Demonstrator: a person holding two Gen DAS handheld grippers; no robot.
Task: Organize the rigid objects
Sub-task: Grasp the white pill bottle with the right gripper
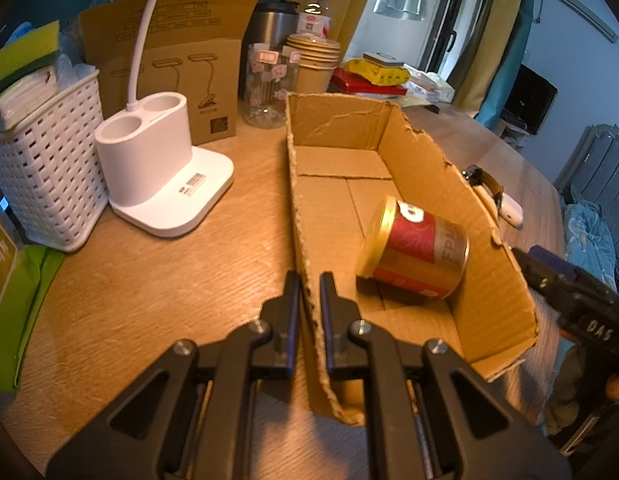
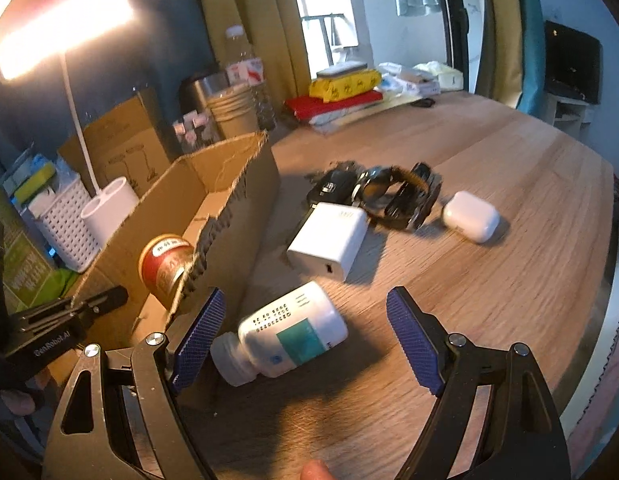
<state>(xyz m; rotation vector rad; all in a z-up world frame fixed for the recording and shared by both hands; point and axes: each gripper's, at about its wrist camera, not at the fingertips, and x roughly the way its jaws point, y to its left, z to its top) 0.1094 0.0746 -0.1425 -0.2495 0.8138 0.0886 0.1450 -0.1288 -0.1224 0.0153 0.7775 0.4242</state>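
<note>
1. At nine o'clock in the left wrist view, a white basket (image 1: pixel 49 184) is standing by a white lamp base (image 1: pixel 161 176) with a small printed label too fine to read.
2. The left gripper (image 1: pixel 309 280) is clamping the near wall of the cardboard box (image 1: pixel 489 280), one finger on either side of the board, holding it steady on the wooden table (image 1: pixel 149 300).
3. Inside the box a red and gold can (image 1: pixel 413 252) is lying on its side toward three o'clock; its lettering is showing but is too blurred to make out.
4. In the right wrist view the right gripper (image 2: pixel 305 332) is hovering with its blue pads spread wide and nothing between them yet; the white pill bottle (image 2: pixel 285 336) is lying on its side just ahead, toward eleven o'clock of the gap.
5. The bottle is showing rows of printed digits and a teal panel, neither clearly legible. The other tool's body at nine o'clock is reading "GeoRobot.AI", as near as I can make out.
6. Toward one o'clock a white charger (image 2: pixel 329 240), a dark watch (image 2: pixel 397 196) and a white earbud case (image 2: pixel 471 216) are waiting on the table.
7. Risks, as I judge them: the round bottle may be rolling away if one pad is touching first; the left pad is sitting near the box's torn edge and could be snagging it; lifting carelessly could be tugging the clamped box.
</note>
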